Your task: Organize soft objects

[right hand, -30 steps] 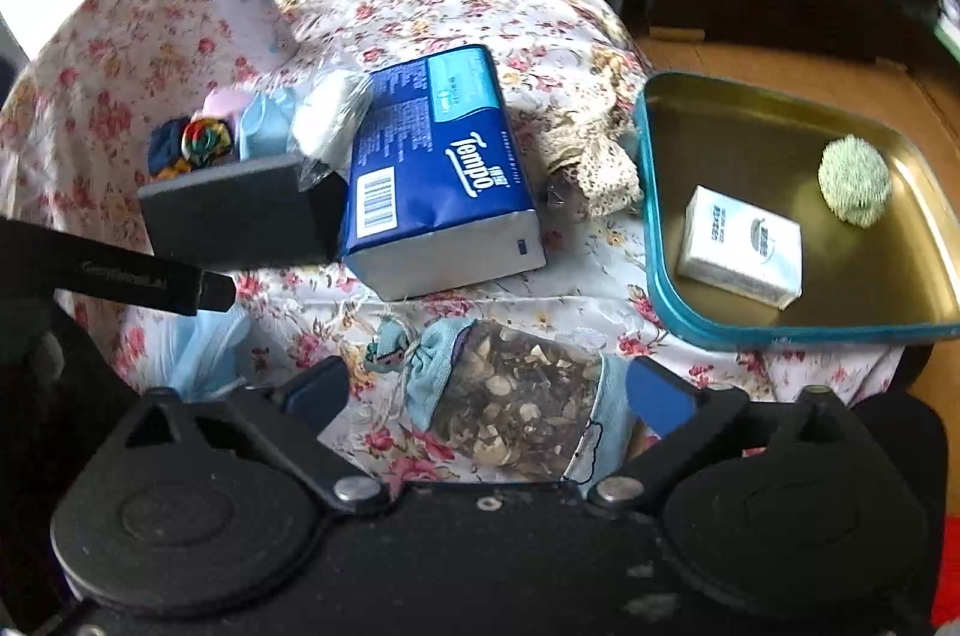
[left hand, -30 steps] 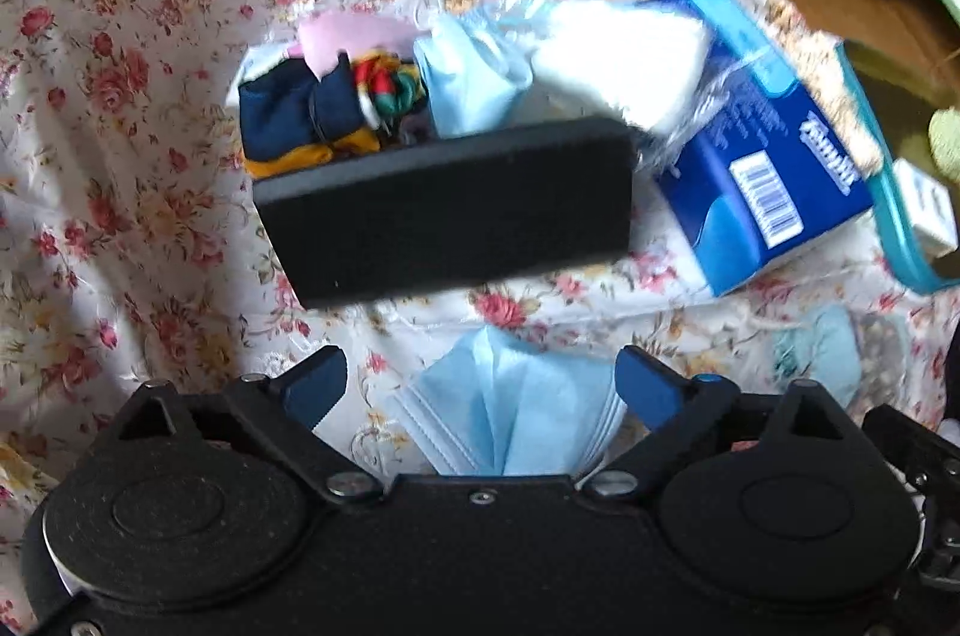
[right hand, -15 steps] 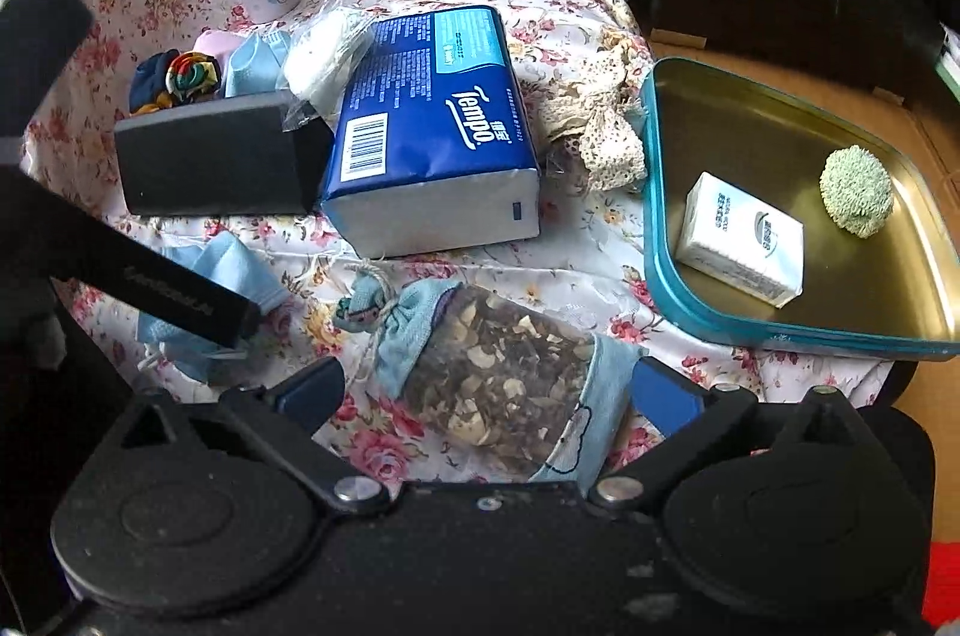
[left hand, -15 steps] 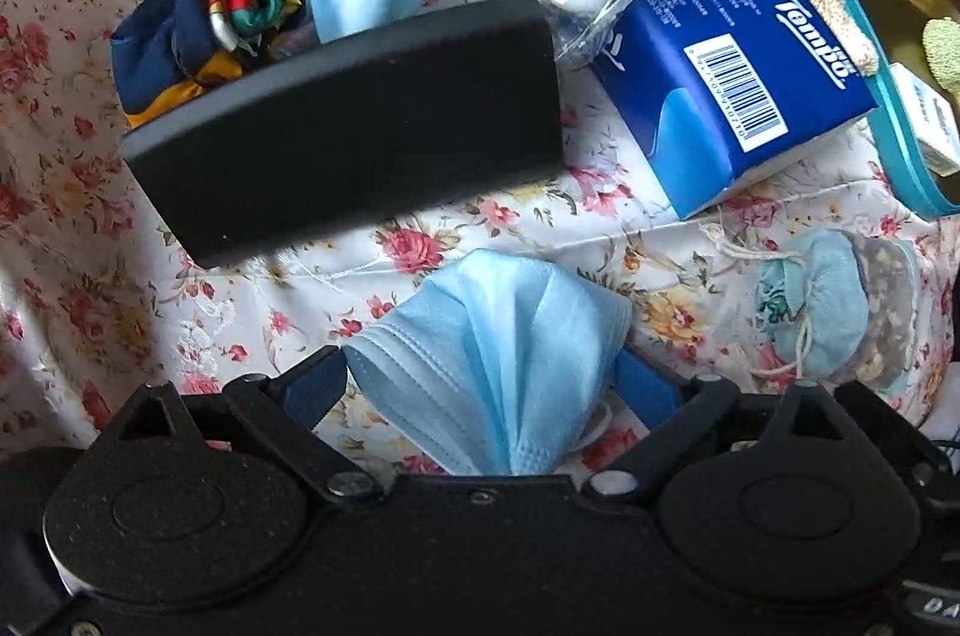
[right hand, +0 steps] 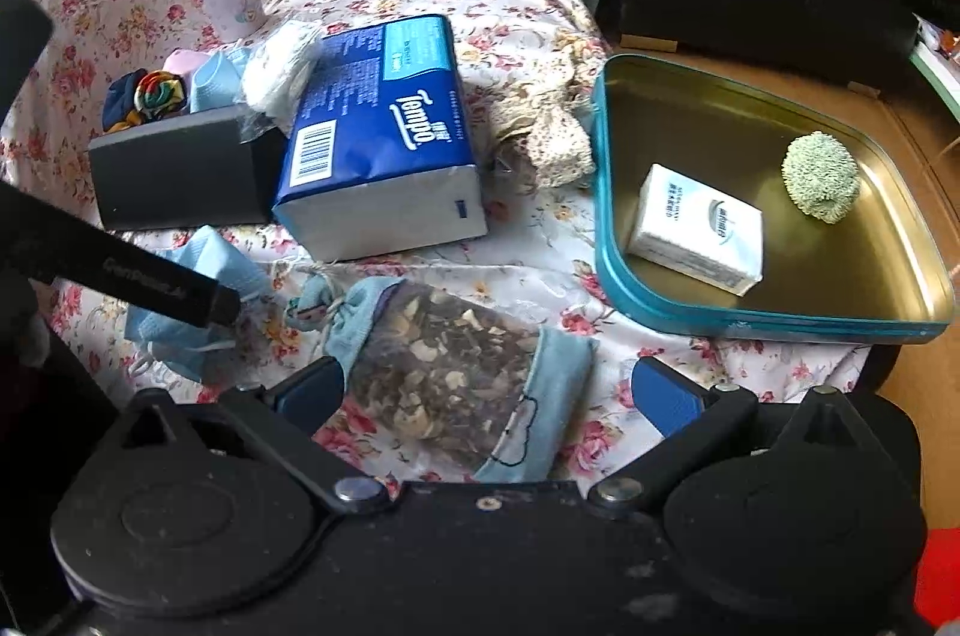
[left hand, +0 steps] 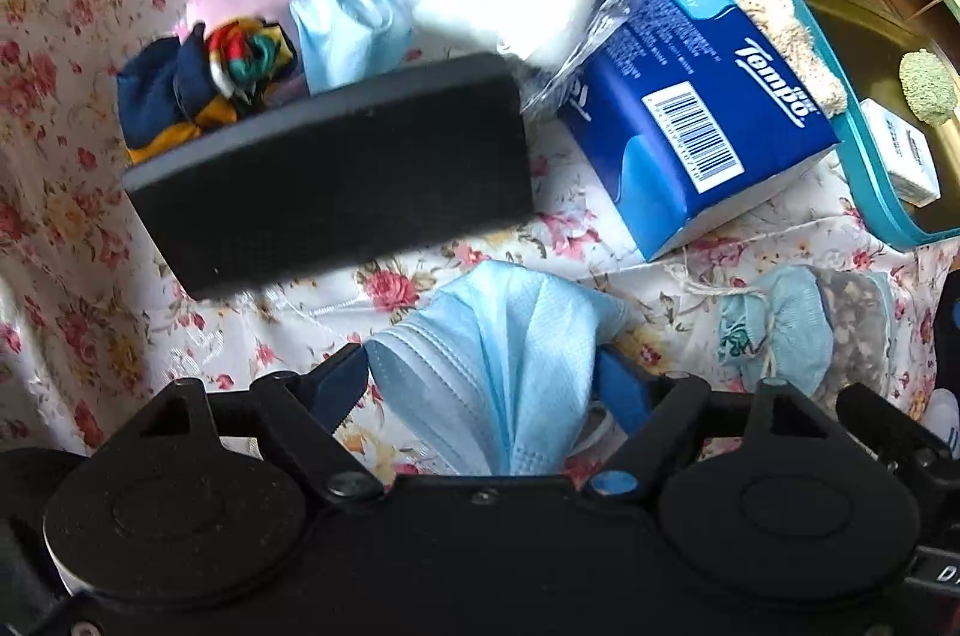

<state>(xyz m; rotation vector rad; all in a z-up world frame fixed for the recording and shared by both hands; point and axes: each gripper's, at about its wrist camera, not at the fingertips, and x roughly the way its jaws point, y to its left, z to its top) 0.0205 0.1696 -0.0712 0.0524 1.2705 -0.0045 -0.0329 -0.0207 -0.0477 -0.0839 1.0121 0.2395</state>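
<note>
Leftmost, on the flowered cloth (left hand: 72, 228), stands the black box (left hand: 336, 168), already stuffed with a dark scarf bundle (left hand: 180, 96) and a second folded mask (left hand: 348, 30); it reads as the likely bin for soft goods. Just in front of it, nearer the camera, lies the task's thing, a pale blue pleated face mask (left hand: 498, 360), bunched into a fan on the cloth. The left gripper (left hand: 480, 384) straddles it: its jaws have just been closing, the blue pads now sit against the mask's two flanks and the fabric is pinched up between them, though how firmly cannot be told. Judged from its look, the mask is very light, limp and easily crushed without harm; it will drape and may slide out of a shallow pinch, so the gathered pleats at mid-body offer the best hold, not the thin ear loops, which could snag. Further right lies the blue tissue pack (left hand: 708, 108), soft but bulky. Right again, the drawstring sachet (right hand: 444, 372) of dried matter rests between the fingers of the right gripper (right hand: 486, 390), whose jaws stand wide and clear of it. This pouch looks lumpy and yielding and is best taken across its body. Rightmost, the teal tray (right hand: 606, 216) holds a small white packet (right hand: 696, 228) and a green puff (right hand: 822, 183).
</note>
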